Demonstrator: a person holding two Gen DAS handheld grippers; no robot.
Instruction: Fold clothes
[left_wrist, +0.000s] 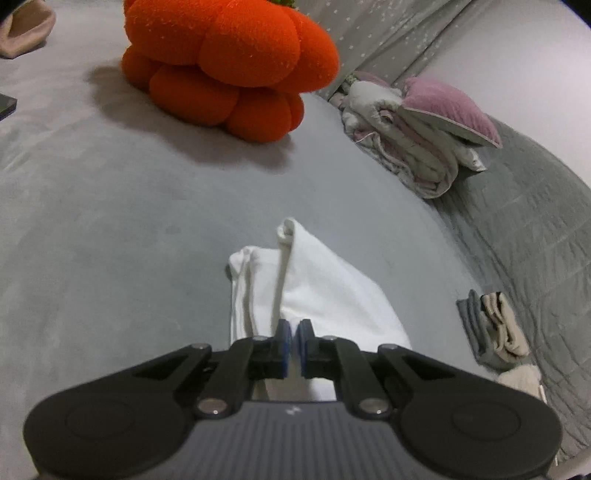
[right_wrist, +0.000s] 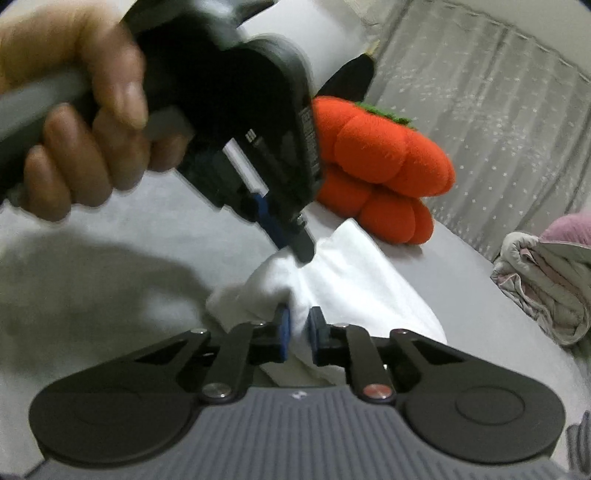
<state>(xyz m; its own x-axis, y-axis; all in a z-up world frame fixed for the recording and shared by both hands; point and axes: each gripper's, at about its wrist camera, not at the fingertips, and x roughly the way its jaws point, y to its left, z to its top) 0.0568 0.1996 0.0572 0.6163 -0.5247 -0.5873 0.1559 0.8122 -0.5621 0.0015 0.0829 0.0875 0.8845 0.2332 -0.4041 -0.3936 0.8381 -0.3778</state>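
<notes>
White garment (left_wrist: 317, 291) on bed (left_wrist: 110, 229): left hand-held gripper (left_wrist: 294, 341) and right hand-held gripper (right_wrist: 298, 332) both clamped on cloth; fold underway, next likely lift and carry over together.

Right wrist view: hand (right_wrist: 74, 140) on the left gripper (right_wrist: 295, 243) motion-blurred, cut by the left edge. Orange plush (right_wrist: 384, 166) half hidden behind that gripper. White cloth (right_wrist: 354, 266) near edge hidden under the gripper bodies; folded stack (left_wrist: 495, 328) right of the cloth too small to identify.

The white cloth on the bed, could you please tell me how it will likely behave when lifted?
The white cloth is probably floppy: it already lies in soft folds. It looks light and should sag between the left gripper and the right gripper, both pinching it.
</notes>
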